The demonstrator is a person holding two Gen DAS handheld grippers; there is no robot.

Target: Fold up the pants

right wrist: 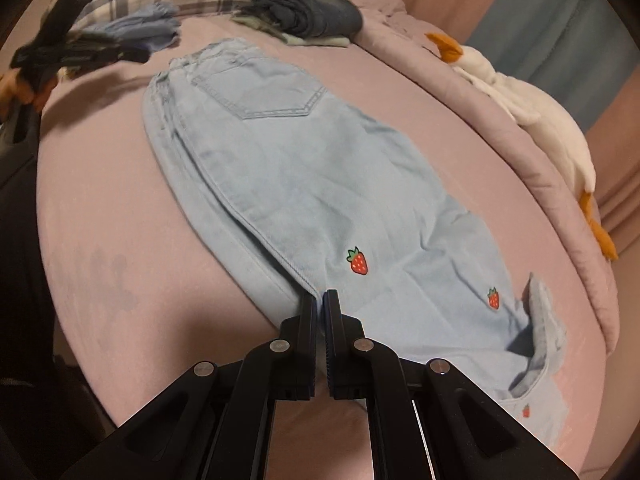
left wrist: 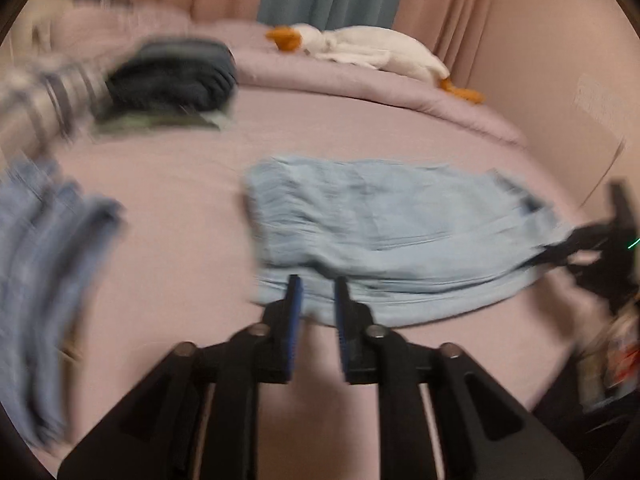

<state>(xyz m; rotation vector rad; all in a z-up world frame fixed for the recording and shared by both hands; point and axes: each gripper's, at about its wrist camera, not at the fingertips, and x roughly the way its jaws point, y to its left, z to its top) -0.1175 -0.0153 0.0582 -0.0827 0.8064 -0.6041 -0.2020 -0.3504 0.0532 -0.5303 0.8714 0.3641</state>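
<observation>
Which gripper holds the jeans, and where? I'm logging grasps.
The right gripper is shut on the light blue jeans at a leg's side edge; the left gripper holds nothing.

The left tool (left wrist: 317,286) and the right tool (right wrist: 319,300) look alike: matte black angular linkage arms joined by round silver pivot pins, each ending in two narrow black fingers with blue ribbed pads (left wrist: 295,320) on their inner faces.
</observation>
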